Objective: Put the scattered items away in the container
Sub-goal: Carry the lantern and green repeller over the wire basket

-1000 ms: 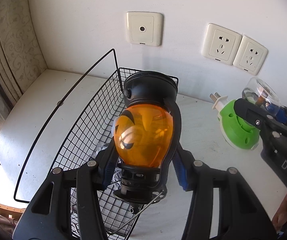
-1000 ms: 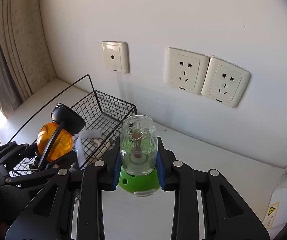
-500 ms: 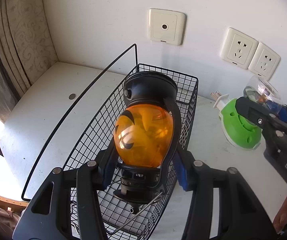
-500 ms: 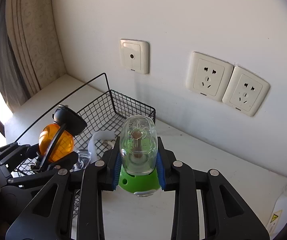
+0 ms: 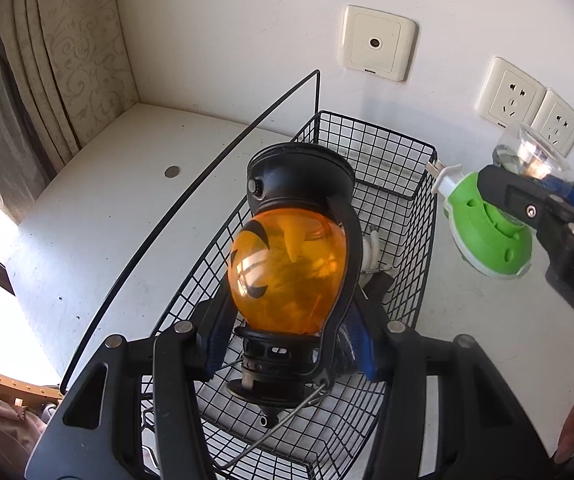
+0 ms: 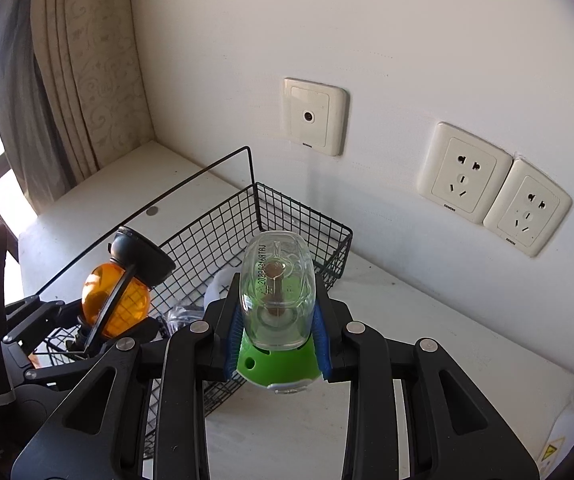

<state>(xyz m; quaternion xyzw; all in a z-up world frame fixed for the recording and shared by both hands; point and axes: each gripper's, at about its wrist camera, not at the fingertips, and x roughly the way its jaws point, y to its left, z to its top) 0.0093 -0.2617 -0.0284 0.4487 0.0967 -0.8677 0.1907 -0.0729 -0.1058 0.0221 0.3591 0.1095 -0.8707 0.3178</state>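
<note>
My left gripper [image 5: 287, 344] is shut on an orange pumpkin lantern [image 5: 287, 272] with a black cap and holds it above the black wire basket [image 5: 391, 148]. The lantern [image 6: 115, 308] and the basket [image 6: 303, 216] also show in the right wrist view. My right gripper [image 6: 277, 336] is shut on a green plug-in repellent with a clear bottle [image 6: 277, 292], held above the basket's right rim. It shows in the left wrist view [image 5: 487, 232] at the right. White and dark items [image 5: 371, 252] lie in the basket, partly hidden.
The basket stands on a white desk [image 5: 99, 216] against a white wall with a TV socket [image 5: 375, 42] and two power sockets [image 6: 463, 172]. A curtain [image 5: 67, 60] hangs at the left. A small round disc [image 5: 172, 171] lies on the desk left of the basket.
Both grippers have moved left with their items. The lantern now hangs over the basket's middle, and the repellent is over the basket's right rim.
</note>
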